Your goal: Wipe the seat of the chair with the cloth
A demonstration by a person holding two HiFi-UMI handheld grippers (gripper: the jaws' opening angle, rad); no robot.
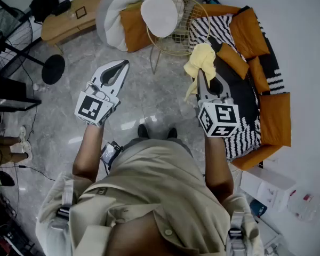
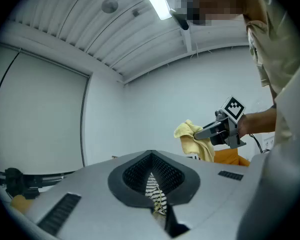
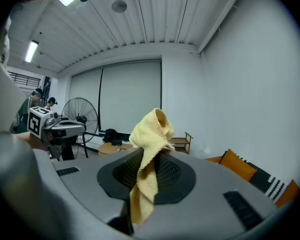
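My right gripper [image 1: 203, 74] is shut on a yellow cloth [image 1: 201, 60], held in the air over the floor; the cloth bunches above the jaws and a tail hangs down. In the right gripper view the cloth [image 3: 149, 144] covers the jaw tips. My left gripper [image 1: 122, 64] is shut with nothing in it, level with the right one and apart from it. The chair [image 1: 194, 41] is a gold wire frame with a round white seat cushion [image 1: 160, 14], just beyond both grippers. The left gripper view shows the right gripper [image 2: 206, 131] with the cloth [image 2: 195, 139].
A sofa [image 1: 256, 79] with orange cushions and a black-and-white striped throw runs along the right wall. A white beanbag [image 1: 114, 15], a low wooden table [image 1: 69, 17] and a standing fan [image 1: 10, 36] are at the back left. White boxes [image 1: 272, 188] lie at lower right.
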